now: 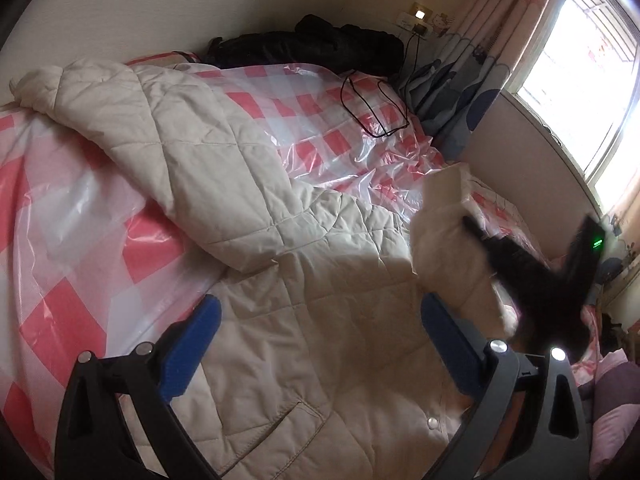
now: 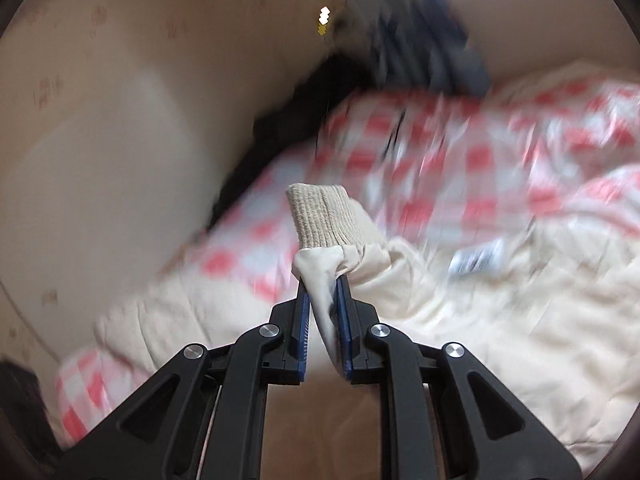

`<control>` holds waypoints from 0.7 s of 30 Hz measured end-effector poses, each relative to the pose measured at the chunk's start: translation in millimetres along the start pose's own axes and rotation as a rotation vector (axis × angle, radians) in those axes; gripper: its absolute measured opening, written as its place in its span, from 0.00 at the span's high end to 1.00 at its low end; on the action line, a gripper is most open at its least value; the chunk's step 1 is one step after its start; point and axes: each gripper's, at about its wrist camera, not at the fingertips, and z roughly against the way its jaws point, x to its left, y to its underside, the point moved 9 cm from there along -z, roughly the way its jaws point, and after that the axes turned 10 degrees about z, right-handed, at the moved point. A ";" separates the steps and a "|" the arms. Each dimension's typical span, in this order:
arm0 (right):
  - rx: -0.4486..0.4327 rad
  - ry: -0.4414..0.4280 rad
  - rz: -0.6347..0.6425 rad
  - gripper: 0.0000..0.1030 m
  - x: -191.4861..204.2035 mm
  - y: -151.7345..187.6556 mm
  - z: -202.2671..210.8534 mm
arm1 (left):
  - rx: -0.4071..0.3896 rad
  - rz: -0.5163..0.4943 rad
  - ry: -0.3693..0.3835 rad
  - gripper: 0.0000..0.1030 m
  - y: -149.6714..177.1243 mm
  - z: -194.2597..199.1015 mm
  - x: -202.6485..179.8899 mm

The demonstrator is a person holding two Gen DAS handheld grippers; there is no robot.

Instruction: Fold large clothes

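- The cream quilted padded coat (image 1: 248, 216) lies spread across the bed (image 1: 72, 216), which is covered by a pink-and-white checked sheet under clear plastic film.
- One sleeve (image 1: 132, 120) is folded across the body of the coat toward the far left; a slanted pocket and a white snap button (image 1: 432, 423) show on the near part.
- The other sleeve ends in a beige ribbed knit cuff (image 2: 324, 216), lifted clear of the bed.
- The right tool (image 2: 323, 284) has its blue pads pressed together on the cream fabric just below that cuff, pinching it; the cuff stands up past the fingertips.
- The left tool (image 1: 316, 316) hangs over the coat's lower body with its blue fingers (image 1: 192, 344) spread wide and nothing between them.
- Only the left wrist view shows the whole coat, and it catches the right tool (image 1: 472, 228) as a blurred black shape at the right, carrying the pale sleeve end above the bed.
- Only the right wrist view shows the pinch itself sharply; everything behind it is smeared.
- Farther off in the left view: a black bag (image 1: 304, 46) against the wall at the head of the bed, a thin black cable (image 1: 376, 108) looping over the plastic, a patterned curtain (image 1: 492, 52) and a bright window (image 1: 580, 92).
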 end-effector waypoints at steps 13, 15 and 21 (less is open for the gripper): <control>0.319 0.203 0.375 0.18 37.8 81.4 -70.7 | 0.019 0.037 0.020 0.07 -1.1 -2.1 2.7; 0.314 0.288 0.463 0.18 40.6 74.9 -76.0 | 0.021 0.035 0.023 0.07 -0.2 -1.7 2.2; 0.399 0.309 0.400 0.66 13.2 69.4 -113.1 | 0.027 0.041 0.033 0.07 -0.1 -0.7 1.7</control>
